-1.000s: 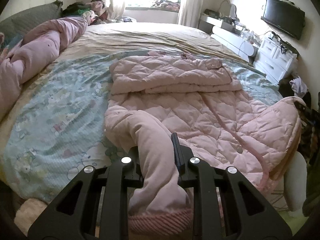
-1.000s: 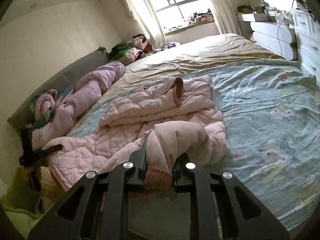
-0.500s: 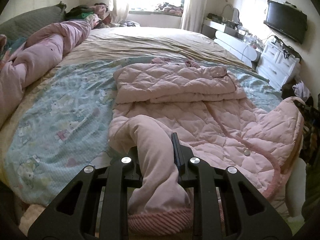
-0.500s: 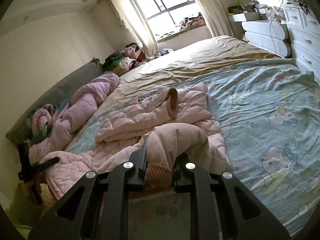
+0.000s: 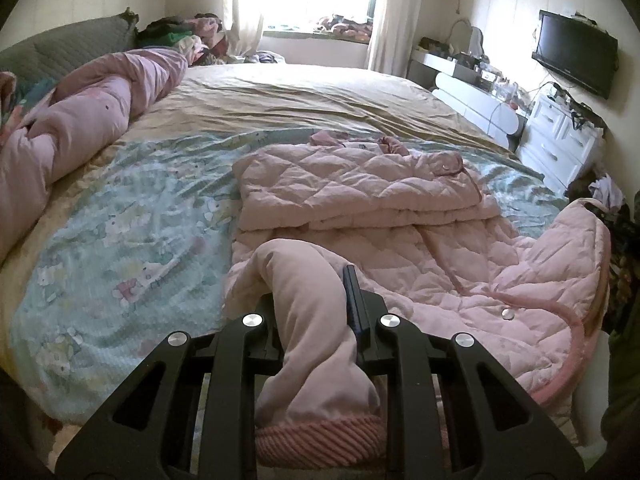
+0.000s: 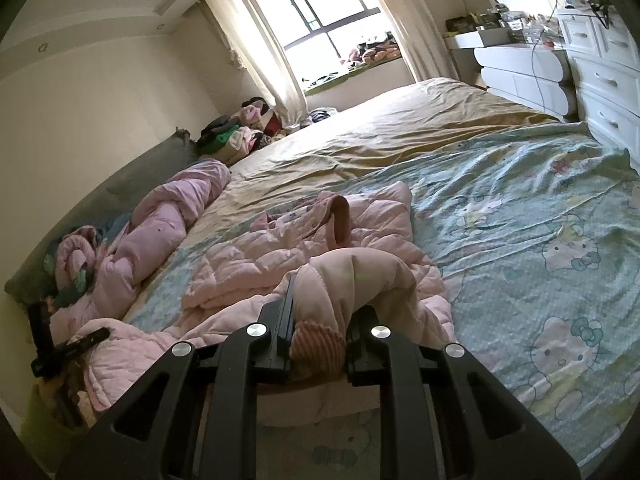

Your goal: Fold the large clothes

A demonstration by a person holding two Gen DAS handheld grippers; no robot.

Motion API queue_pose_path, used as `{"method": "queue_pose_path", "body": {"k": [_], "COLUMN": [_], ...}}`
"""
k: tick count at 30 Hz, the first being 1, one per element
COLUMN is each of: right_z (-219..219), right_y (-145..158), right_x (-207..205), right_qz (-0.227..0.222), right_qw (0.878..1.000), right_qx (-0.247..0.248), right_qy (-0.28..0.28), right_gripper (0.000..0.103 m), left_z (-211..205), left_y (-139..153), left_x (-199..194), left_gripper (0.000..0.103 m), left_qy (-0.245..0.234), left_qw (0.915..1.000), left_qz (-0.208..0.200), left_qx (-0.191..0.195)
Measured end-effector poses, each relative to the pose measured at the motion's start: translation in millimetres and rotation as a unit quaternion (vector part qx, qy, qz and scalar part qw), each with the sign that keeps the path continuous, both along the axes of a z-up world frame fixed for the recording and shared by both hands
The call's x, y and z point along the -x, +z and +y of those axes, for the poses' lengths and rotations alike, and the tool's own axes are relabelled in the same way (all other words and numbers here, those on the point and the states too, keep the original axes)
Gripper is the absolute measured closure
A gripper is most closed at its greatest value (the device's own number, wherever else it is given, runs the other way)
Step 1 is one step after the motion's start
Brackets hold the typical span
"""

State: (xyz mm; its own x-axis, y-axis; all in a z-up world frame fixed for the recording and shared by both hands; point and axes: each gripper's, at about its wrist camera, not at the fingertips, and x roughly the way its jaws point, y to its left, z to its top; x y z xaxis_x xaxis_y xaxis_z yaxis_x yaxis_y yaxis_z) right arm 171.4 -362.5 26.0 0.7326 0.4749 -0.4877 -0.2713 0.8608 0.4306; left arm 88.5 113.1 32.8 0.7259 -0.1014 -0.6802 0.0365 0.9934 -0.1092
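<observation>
With both sets of fingers clamped on ribbed cuffs, left gripper point(image 5: 316, 312) and right gripper point(image 6: 318, 330) lift the pink quilted jacket's point(image 5: 460, 264) sleeves, seemingly to fold them inward.

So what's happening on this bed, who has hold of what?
A person is folding a pink quilted jacket spread on the bed. The left gripper is shut on one sleeve near its ribbed cuff, and the right gripper is shut on the other sleeve, both lifted off the jacket's body. The jacket's far part is already folded over into a thick layer. A rolled pink duvet lies along the headboard side.
</observation>
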Motion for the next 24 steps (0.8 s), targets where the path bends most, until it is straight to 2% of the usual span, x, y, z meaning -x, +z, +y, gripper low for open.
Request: {"method": "queue_pose_path", "body": {"k": [24], "right_z": [9.7], "right_y": [32.3], "right_x": [-41.9], "right_qz": [-0.043], "right_qw": [0.999], "right_qx": [0.000], "right_qy": [-0.019], "right_gripper": [0.087], "left_z": [21.4], "left_y": [20.9], "left_x": [-28.0], "left_gripper": [0.088], "left_qy": [0.019], "left_qw": [0.9991], "left_qz": [-0.032], "left_qx": [0.019]}}
